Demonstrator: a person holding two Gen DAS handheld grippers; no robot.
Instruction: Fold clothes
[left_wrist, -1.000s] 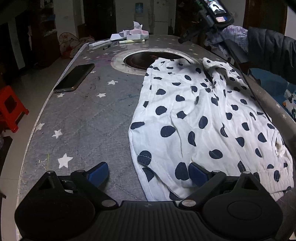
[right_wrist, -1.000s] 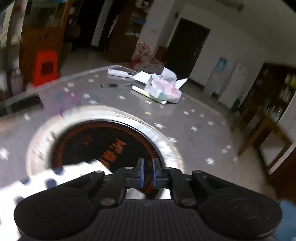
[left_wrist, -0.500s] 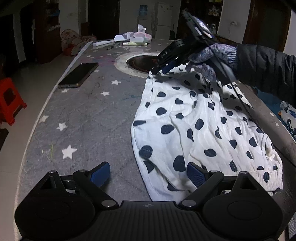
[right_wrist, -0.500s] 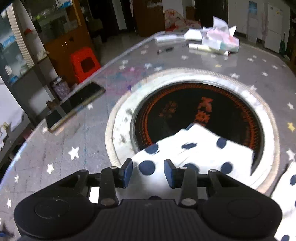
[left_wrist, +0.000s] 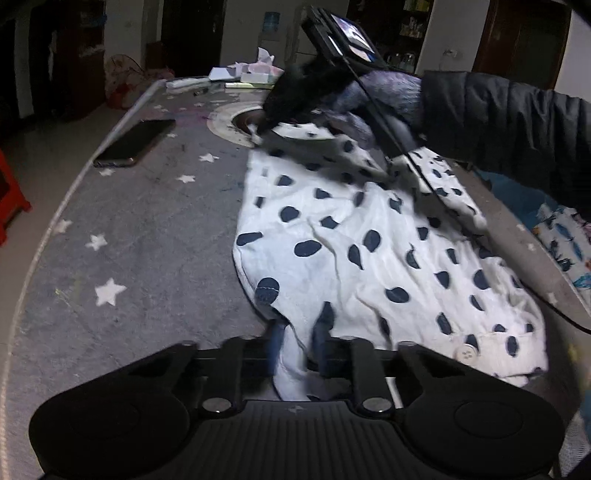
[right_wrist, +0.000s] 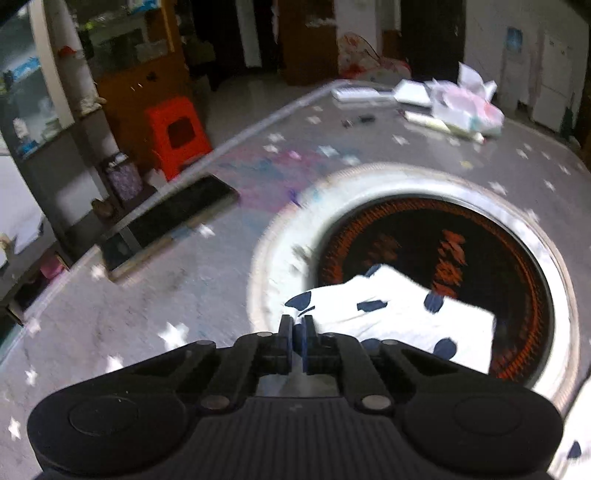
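Two hand-held grippers have just closed on the polka-dot garment (left_wrist: 369, 251), spread lengthwise along the bench (left_wrist: 147, 240): the left hand-held gripper (left_wrist: 297, 349) pinching its near hem, the right hand-held gripper (right_wrist: 298, 341) pinching its far corner over the round burner (right_wrist: 480, 258).

Both views are dim and a little grainy, with a cold bluish tone in the left wrist view. The far room there is almost black. In the right wrist view the light is stronger, and the white far wall (right_wrist: 491, 48) is bright. Motion blur smears the table (right_wrist: 192, 280) and the papers (right_wrist: 461, 107). The fisheye lens bends the table edge, and the corners go dark.
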